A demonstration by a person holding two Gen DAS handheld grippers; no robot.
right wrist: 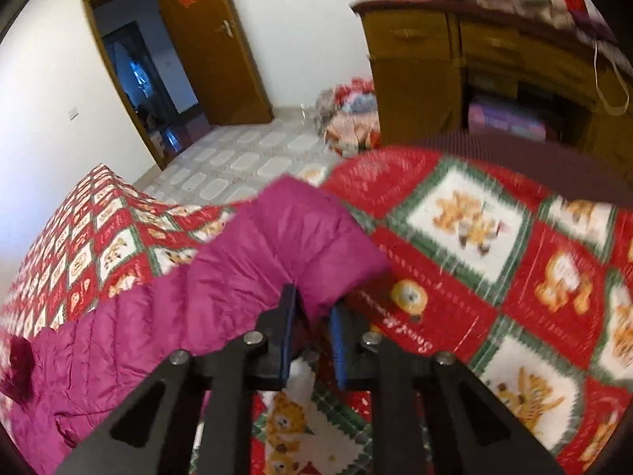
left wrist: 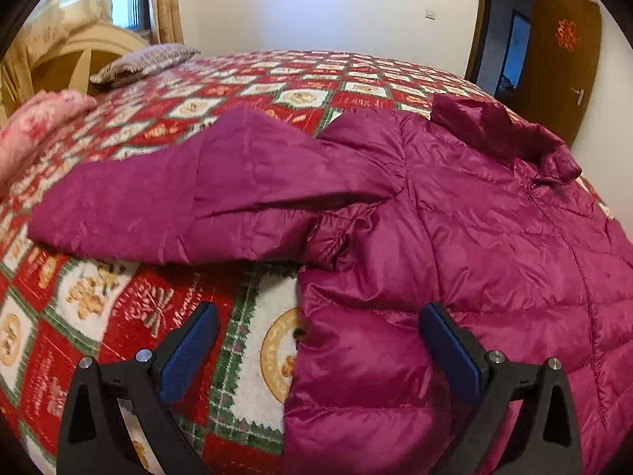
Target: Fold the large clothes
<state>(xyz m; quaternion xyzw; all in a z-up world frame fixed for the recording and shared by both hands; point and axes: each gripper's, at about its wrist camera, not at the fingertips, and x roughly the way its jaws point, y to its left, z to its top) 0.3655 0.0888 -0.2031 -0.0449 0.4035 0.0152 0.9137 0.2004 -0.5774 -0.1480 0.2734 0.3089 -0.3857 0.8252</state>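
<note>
Glossy quilted jacket [left wrist: 455,237] on matt printed bedspread [left wrist: 118,308].

White walls [left wrist: 316,4], wooden door [right wrist: 213,39] (open), tiled floor [right wrist: 245,158].

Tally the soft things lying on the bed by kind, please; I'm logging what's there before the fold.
Magenta quilted puffer jacket: 1
Red-and-green patchwork bedspread with bear prints: 1
Grey patterned pillow: 1
Pink floral blanket: 1
Total: 4
</note>
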